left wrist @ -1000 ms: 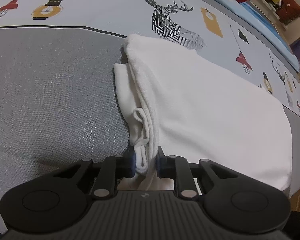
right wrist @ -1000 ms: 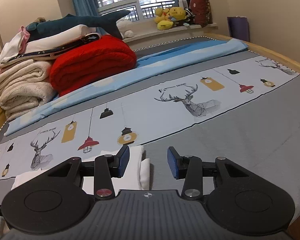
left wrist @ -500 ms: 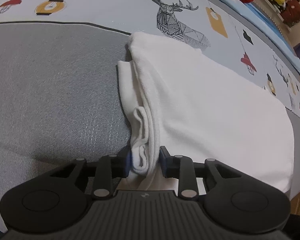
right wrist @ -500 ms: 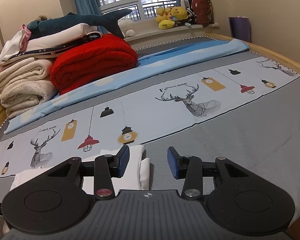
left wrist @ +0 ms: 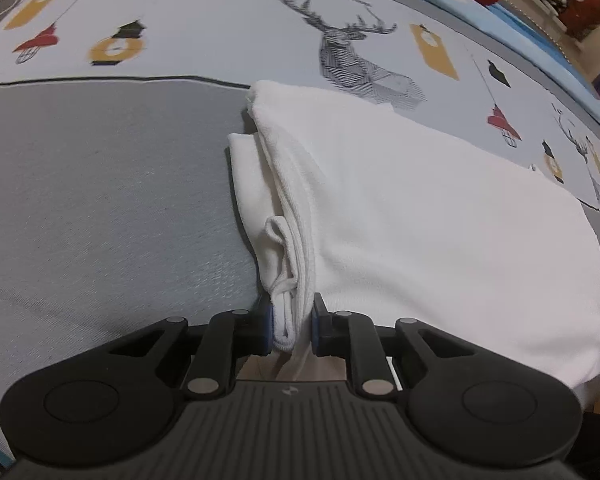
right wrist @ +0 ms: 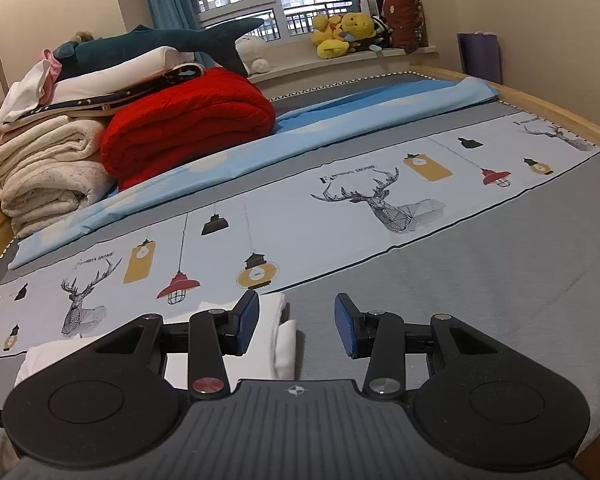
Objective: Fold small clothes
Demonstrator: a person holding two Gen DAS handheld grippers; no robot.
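Note:
A folded white garment [left wrist: 412, 216] lies flat on the bed, on the grey band beside the deer print. My left gripper [left wrist: 292, 330] is shut on the garment's layered hem edge at its near left corner. In the right wrist view the same garment [right wrist: 284, 336] shows as a white folded end under and left of my right gripper [right wrist: 296, 326]. The right gripper is open and empty, just above the garment's end and the grey sheet.
The bed sheet [right wrist: 480, 264] has a grey band and a printed strip with deer and lanterns. A red blanket [right wrist: 188, 120], cream blankets [right wrist: 44, 172] and a plush shark [right wrist: 160, 42] are stacked at the far left. The wooden bed edge [right wrist: 560, 108] runs along the right.
The left gripper's view has shifted a little along the garment edge, still pinching the hem. The right gripper has stayed open and nearly still.

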